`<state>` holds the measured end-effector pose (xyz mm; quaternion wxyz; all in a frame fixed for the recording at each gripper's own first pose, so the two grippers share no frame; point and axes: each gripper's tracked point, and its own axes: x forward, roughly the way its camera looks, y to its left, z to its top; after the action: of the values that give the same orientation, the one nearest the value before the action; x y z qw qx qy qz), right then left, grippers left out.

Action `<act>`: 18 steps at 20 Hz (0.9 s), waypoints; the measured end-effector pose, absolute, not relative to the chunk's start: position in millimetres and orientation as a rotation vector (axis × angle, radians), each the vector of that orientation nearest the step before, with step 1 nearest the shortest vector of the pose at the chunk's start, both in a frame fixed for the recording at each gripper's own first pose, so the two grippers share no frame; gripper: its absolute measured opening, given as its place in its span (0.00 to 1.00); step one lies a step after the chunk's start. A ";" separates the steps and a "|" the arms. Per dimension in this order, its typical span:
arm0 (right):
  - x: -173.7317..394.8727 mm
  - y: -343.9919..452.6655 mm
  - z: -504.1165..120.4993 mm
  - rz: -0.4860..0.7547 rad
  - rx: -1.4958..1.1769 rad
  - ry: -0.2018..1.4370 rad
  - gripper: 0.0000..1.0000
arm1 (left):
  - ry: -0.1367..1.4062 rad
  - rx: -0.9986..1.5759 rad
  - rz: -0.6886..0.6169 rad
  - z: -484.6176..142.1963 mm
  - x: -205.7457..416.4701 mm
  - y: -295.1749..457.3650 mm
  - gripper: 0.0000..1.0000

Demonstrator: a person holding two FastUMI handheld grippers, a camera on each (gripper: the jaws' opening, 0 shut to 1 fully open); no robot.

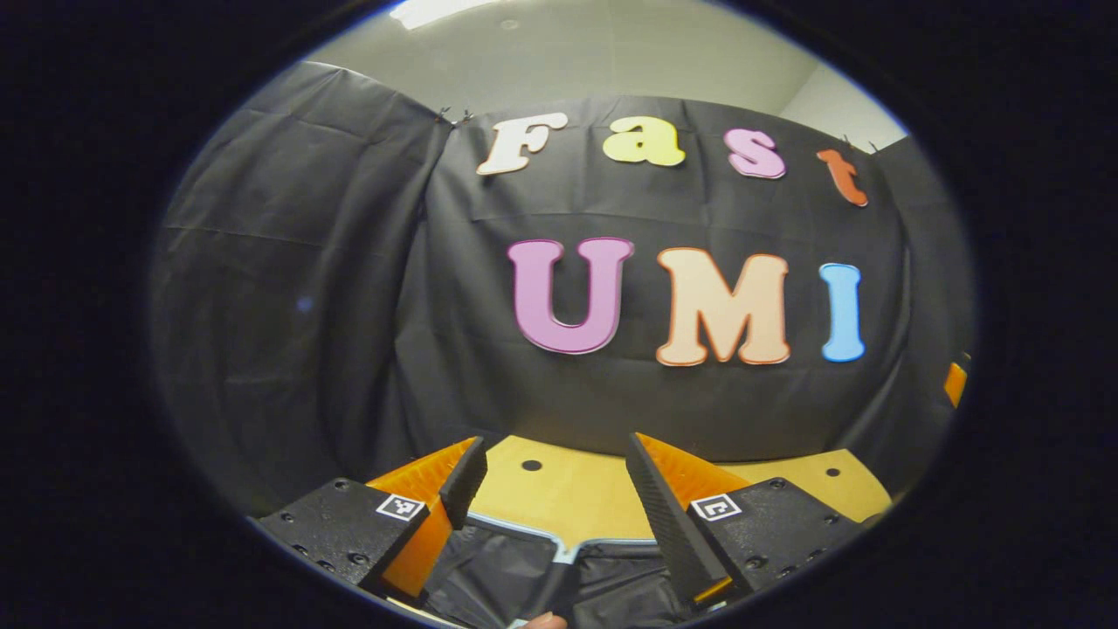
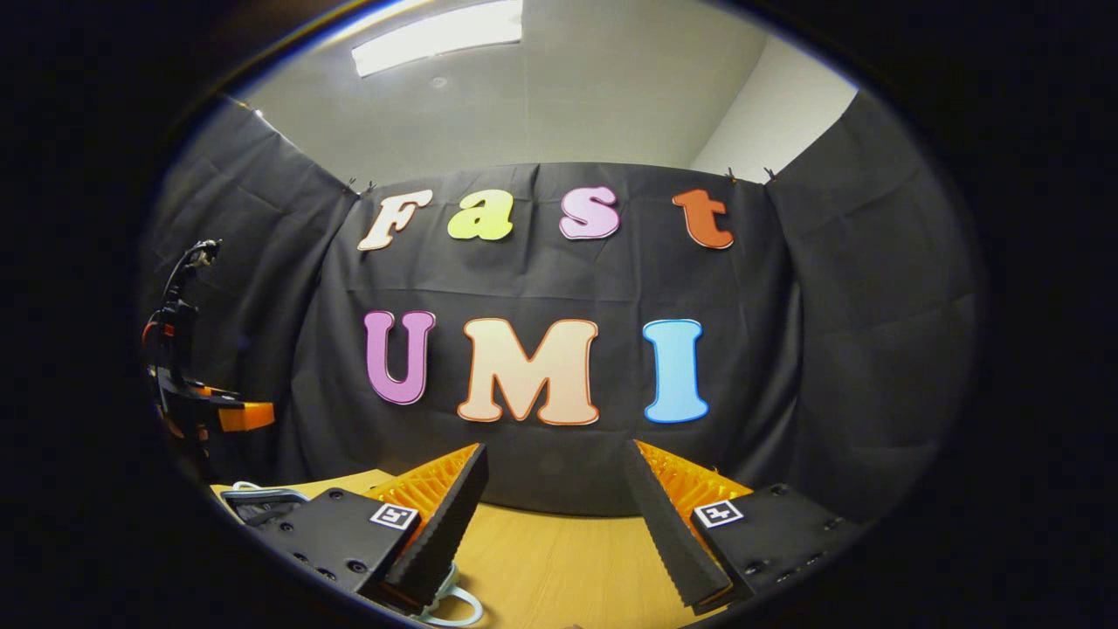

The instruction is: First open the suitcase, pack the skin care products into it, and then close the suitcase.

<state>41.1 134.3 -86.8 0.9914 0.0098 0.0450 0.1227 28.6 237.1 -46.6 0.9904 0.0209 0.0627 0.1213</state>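
Suitcase (image 1: 559,572) lies dark at the bottom centre of the left gripper view between our wide left gripper (image 1: 555,489), so we lower squarely while the right gripper (image 2: 555,507) gapes empty.

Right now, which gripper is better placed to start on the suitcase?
Left. The left gripper hangs open right over the dark suitcase; the right gripper is open over bare table, the case off toward its left.

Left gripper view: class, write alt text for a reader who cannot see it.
The left gripper hangs open over a dark suitcase with a pale edge, lying on a wooden table. Black cloth walls the booth behind.
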 end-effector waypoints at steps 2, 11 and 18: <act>43.7 118.3 -88.6 0.234 0.029 0.096 0.98 | 0.138 0.039 0.199 -51.9 27.8 206.7 0.94; 42.2 76.1 -100.1 0.222 0.035 0.112 0.98 | 0.218 0.012 0.031 -88.4 22.0 83.4 0.95; 36.5 47.3 -107.3 0.234 0.019 0.128 0.98 | 0.330 -0.013 -0.088 -139.3 10.4 4.9 0.95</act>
<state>36.5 47.3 -107.3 0.9910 0.0097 0.0640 0.1168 10.4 4.9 -139.3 0.9855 -0.0065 0.1641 -0.0437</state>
